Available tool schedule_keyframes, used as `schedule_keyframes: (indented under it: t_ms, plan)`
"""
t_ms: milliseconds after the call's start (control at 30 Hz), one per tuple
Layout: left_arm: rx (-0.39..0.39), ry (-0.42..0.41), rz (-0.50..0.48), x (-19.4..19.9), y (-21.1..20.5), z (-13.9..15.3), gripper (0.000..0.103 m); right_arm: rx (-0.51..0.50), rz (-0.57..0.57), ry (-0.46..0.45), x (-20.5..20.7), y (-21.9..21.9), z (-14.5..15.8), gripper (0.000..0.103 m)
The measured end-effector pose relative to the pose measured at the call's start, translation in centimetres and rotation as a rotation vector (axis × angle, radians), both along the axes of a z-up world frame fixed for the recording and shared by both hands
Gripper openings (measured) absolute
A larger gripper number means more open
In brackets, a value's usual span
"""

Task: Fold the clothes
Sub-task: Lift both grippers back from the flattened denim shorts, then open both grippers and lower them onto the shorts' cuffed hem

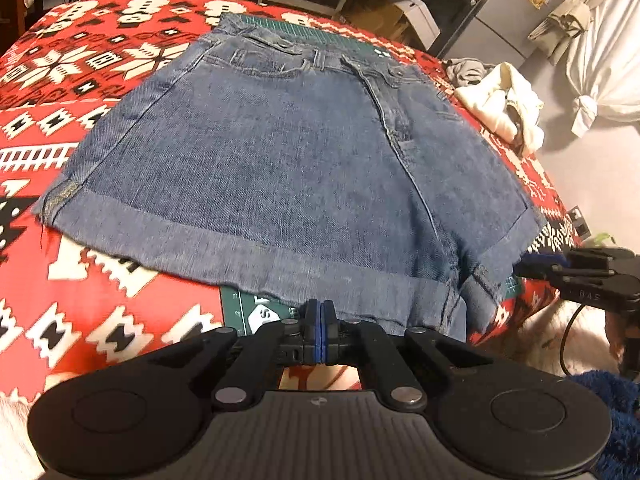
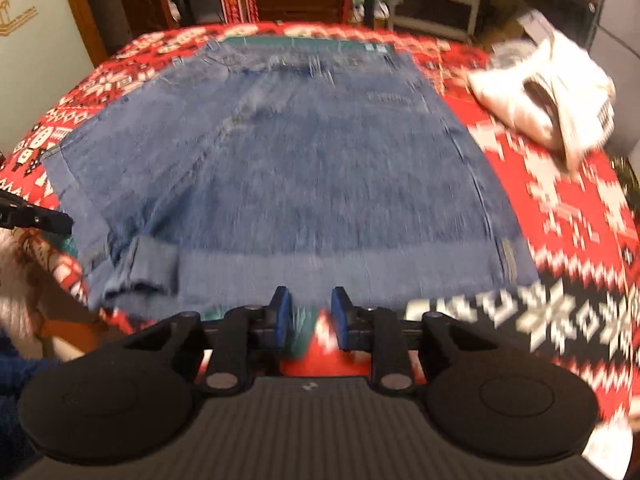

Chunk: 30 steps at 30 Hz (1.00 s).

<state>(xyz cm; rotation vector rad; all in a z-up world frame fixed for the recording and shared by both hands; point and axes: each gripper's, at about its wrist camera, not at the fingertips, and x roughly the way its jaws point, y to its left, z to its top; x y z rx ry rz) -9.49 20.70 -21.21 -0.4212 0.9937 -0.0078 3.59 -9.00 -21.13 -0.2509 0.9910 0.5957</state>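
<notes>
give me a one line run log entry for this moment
denim shorts flat, unfolded | left tool shut, empty | right tool open | white garment aside

1. You are holding your left gripper (image 1: pixel 319 312) low and level, its two blue pads (image 1: pixel 313 330) pressed flat together with nothing between them.
2. You are holding your right gripper (image 2: pixel 308 304) at about the same height, its blue pads (image 2: pixel 282 316) standing apart with a clear gap and gripping nothing.
3. Your right gripper is showing at the right edge of the left wrist view, well apart from the left one.
</notes>
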Motion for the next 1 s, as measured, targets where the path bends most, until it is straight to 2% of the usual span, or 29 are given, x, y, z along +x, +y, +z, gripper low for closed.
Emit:
schedule_keyframes:
  t_ms: [133,233,300,333,467,567,700,867,1000]
  plan:
    - [0.051,-0.035,0.005,-0.7,-0.7,0.9,0.003,0.044,-0.039,-0.035,-0.9,-1.3,1.0,0.021]
    - [0.032,-0.101,0.012,-1.0,-0.7,2.3,0.003,0.066,-0.037,-0.094,-1.1,-1.2,2.1,0.019]
    - [0.032,-0.132,0.022,-0.5,-0.6,2.9,0.003,0.047,-0.018,-0.113,-0.9,-0.3,1.9,0.009]
    - [0.04,-0.135,0.026,-0.1,-0.5,2.9,0.003,0.039,-0.016,-0.109,-0.6,0.1,1.6,0.009]
    - [0.06,-0.101,0.036,1.3,-0.5,1.9,0.003,0.034,-0.023,-0.07,0.1,0.9,0.3,0.005]
    - [0.099,-0.028,0.046,1.4,-0.6,0.6,0.003,0.026,-0.041,-0.06,0.0,0.7,0.1,0.005]
    - [0.077,-0.033,0.06,0.5,-0.3,0.5,0.003,0.036,-0.089,-0.032,0.1,-0.5,0.0,0.006]
    - [0.065,-0.031,0.069,0.0,-0.1,0.4,0.003,0.078,-0.194,-0.068,1.7,-2.5,0.3,0.006]
    - [0.066,-0.027,0.069,0.2,-0.2,0.5,0.003,0.054,-0.23,-0.082,2.9,-3.3,-0.5,0.007]
